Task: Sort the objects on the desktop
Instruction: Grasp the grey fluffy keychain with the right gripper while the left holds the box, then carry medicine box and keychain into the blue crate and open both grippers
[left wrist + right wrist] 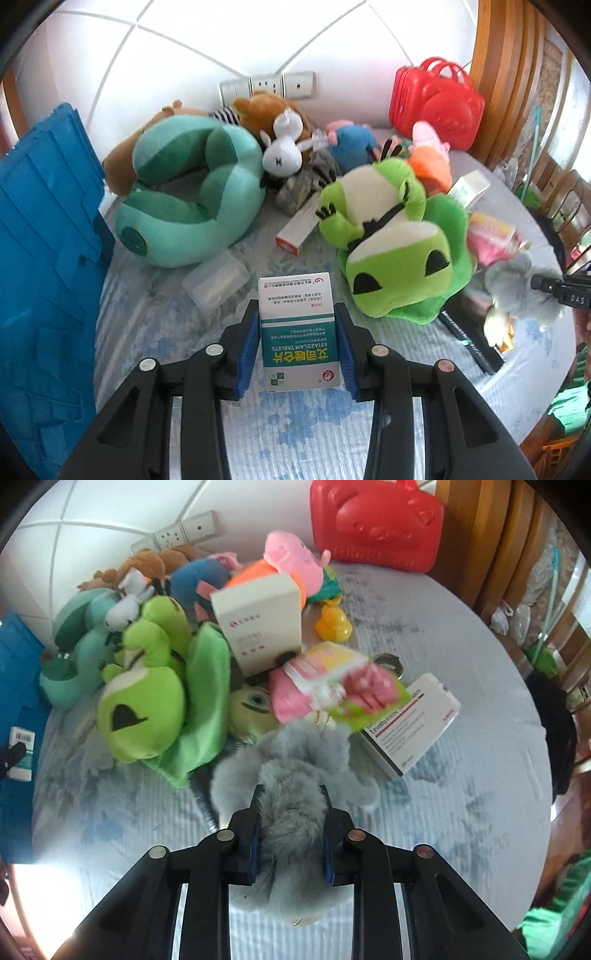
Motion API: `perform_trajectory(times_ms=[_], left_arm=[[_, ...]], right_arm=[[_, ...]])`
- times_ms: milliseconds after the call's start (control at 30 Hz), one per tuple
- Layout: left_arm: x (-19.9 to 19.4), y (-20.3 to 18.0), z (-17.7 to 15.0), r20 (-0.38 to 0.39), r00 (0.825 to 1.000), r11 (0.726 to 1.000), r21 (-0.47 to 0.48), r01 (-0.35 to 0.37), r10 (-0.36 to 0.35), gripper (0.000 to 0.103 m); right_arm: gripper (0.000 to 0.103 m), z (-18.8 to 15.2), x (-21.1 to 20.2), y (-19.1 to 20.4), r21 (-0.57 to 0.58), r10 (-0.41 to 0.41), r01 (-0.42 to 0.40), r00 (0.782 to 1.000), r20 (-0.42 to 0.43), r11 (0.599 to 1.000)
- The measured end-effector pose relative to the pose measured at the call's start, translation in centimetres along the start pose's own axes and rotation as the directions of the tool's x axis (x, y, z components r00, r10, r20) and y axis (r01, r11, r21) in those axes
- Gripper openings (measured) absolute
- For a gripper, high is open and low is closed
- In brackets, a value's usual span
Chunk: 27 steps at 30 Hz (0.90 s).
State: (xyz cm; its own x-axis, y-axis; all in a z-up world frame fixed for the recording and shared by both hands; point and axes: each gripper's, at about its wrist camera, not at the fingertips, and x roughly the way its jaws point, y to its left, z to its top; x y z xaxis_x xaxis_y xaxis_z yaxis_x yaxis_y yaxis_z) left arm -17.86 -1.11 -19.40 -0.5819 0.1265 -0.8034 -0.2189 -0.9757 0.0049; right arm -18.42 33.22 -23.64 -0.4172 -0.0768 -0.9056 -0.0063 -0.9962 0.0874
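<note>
In the left wrist view my left gripper (pixel 297 314) is shut on a white and teal tablet box (pixel 297 328), held above the pale blue tablecloth (pixel 295 424). Its blue pads (pixel 251 343) press the box's two long sides. In the right wrist view my right gripper (pixel 291 794) is shut on a grey furry plush toy (pixel 291 812), whose fur bulges out between the fingers and hides the pads. The same grey plush (pixel 517 291) shows at the right of the left wrist view, next to the right gripper's black body (pixel 565 291). The held tablet box (pixel 22 751) also appears at the far left.
A blue plastic crate (pixel 48 258) stands at the left. A teal neck pillow (pixel 184 199), a green frog plush (pixel 391 240), other soft toys, a clear plastic case (pixel 216 282), several medicine boxes (pixel 410 723) and a red case (pixel 436 107) crowd the table's far half.
</note>
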Motion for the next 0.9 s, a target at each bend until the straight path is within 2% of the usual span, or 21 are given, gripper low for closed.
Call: perform_trajectory(times_ms=[33,67,167,267,433,467,500,533,567,733,900], left_arm=[[-0.6,0.3,0.1,0.009,1.000,1.000,0.000,0.005,-0.005,0.037],[-1.3,0.7,0.2,0.021,1.000,1.000,0.000,0.012,-0.012,0.037],[-2.8,2.1,0.2,0.051,0.998,1.000,0.006,0.031,-0.031,0.037],[-3.7,3.6,-0.3,0.058,0.997,0.999,0.008,0.044,-0.044,0.037],[-4.6,5.5,-0.9,0.062,0.997,0.999,0.014,0.052,-0.053,0.037],[-4.8,5.8,-1.0,0.061,0.997,0.999,0.015,0.052,-0.052,0.037],[-4.9,6.1,-1.1,0.062,0.997,0.999,0.016,0.051,-0.052,0.037],[-5.0,6.3,-1.3,0.061,0.997,0.999,0.018,0.049,-0.050,0.037],[-5.2,6.4,-1.4,0.059,0.997,0.999,0.020,0.047,-0.048,0.037],[-5.3,6.3,-1.8,0.045,0.999,0.999,0.026,0.028,-0.029,0.037],[-5.7,5.5,-1.9,0.038,0.999,0.999,0.031,0.009,-0.010,0.037]], right_arm=[[0.005,0.0,-0.6,0.4,0.002,-0.003,0.003,1.000,0.009,1.000],[0.002,-0.1,-1.2,0.8,0.004,-0.006,0.006,1.000,0.018,1.000],[0.002,-0.4,-2.4,2.1,-0.004,-0.027,0.027,1.000,0.015,1.000],[0.002,-0.9,-2.0,3.0,0.016,-0.025,0.026,0.999,-0.022,1.000],[0.003,-1.3,-2.1,3.7,0.046,-0.055,0.057,0.998,-0.037,0.997],[0.020,-1.4,-1.9,3.6,0.061,-0.068,0.070,0.997,-0.039,0.996],[0.066,-1.5,-1.7,3.5,0.075,-0.081,0.084,0.996,-0.042,0.994],[0.090,-1.7,-1.5,3.4,0.090,-0.094,0.097,0.995,-0.045,0.991],[0.101,-1.7,-1.4,3.3,0.106,-0.104,0.107,0.994,-0.034,0.989],[0.102,-1.6,0.6,1.6,0.164,-0.142,0.147,0.989,-0.042,0.975],[0.100,-1.0,4.7,0.0,0.189,-0.112,0.131,0.988,-0.109,0.973]])
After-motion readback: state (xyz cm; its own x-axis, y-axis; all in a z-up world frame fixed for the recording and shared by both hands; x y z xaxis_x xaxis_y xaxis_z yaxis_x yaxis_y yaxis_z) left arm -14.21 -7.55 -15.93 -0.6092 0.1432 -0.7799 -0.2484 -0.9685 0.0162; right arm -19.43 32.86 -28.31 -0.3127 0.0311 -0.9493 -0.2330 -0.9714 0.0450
